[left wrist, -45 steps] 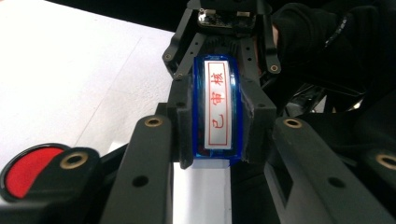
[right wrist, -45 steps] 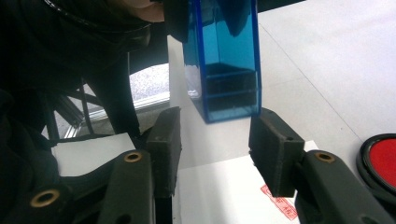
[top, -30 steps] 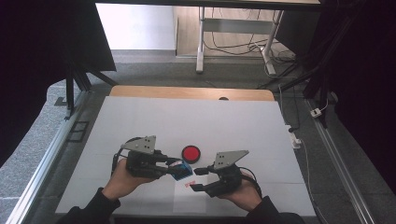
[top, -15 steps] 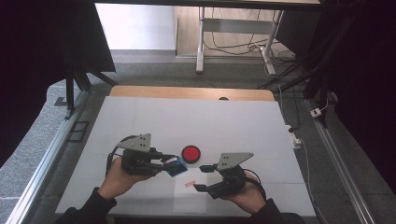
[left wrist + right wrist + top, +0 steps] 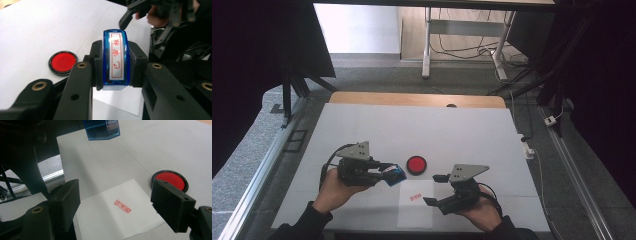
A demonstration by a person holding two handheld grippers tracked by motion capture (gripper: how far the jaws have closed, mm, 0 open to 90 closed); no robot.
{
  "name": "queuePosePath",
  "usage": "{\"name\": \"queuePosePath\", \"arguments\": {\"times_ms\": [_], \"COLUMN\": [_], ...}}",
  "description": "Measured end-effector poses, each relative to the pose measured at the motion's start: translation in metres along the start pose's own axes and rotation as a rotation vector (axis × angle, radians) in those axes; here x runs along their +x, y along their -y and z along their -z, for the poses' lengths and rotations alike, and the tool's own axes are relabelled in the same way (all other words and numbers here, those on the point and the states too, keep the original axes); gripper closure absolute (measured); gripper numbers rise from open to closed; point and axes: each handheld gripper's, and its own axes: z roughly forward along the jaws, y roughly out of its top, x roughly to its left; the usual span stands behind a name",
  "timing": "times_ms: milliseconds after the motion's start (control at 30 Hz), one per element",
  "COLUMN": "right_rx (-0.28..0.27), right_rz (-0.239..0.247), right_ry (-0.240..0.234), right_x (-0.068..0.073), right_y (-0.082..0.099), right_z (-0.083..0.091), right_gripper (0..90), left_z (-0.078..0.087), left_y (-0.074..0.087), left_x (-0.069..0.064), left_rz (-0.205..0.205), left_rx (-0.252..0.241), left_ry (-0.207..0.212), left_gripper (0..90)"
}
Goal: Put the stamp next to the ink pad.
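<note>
Left gripper point(image 5: 387, 172) clamping a blue stamp point(image 5: 116, 60) between its pads, jaws squeezed in on both long sides, the stamp's label with red characters facing up toward the left gripper view's camera. Hovering with the stamp lifted off the worktop, toward the near edge and left of the middle, the person's left hand point(image 5: 332, 186) wrapping the gripper body from below.

Right gripper point(image 5: 432, 190) sitting near the worktop's near edge, right of the middle, jaws having just been opening and now standing wide apart, gripping nothing; in the right gripper view, bare paper showing between the two black pads.

Lying between the two grippers, a white sheet of paper point(image 5: 417, 207) flat on the worktop, reaching almost to the near edge, bearing a small red rectangular stamp mark point(image 5: 122, 206) in its upper part. Resting just beyond the sheet's far edge, a round red ink pad point(image 5: 416, 164) in a black rim, close to the stamp's tip yet apart from it.
</note>
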Motion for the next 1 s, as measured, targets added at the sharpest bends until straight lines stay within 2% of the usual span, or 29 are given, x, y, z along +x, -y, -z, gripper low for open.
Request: {"name": "queuePosePath", "arguments": {"times_ms": [167, 500, 700, 1000], "right_rx": [0.007, 0.006, 0.012, 0.026], "right_rz": [-0.01, -0.029, -0.032, -0.041], "right_ry": [0.033, 0.065, 0.091, 0.16], "right_x": [0.001, 0.002, 0.005, 0.002], "right_y": [0.001, 0.005, 0.009, 0.019], "right_z": [0.005, 0.013, 0.018, 0.029], "right_gripper": [19.8, 15.0, 8.0, 0.8], "left_z": [0.004, 0.012, 0.016, 0.022], "left_y": [0.004, 0.011, 0.016, 0.025], "left_x": [0.002, 0.008, 0.012, 0.019], "left_rz": [0.009, 0.057, 0.074, 0.103], "left_rx": [0.013, 0.023, 0.038, 0.051], "left_ry": [-0.037, -0.098, -0.136, -0.185], "left_gripper": [69.7, 69.6, 69.6, 69.6]}}
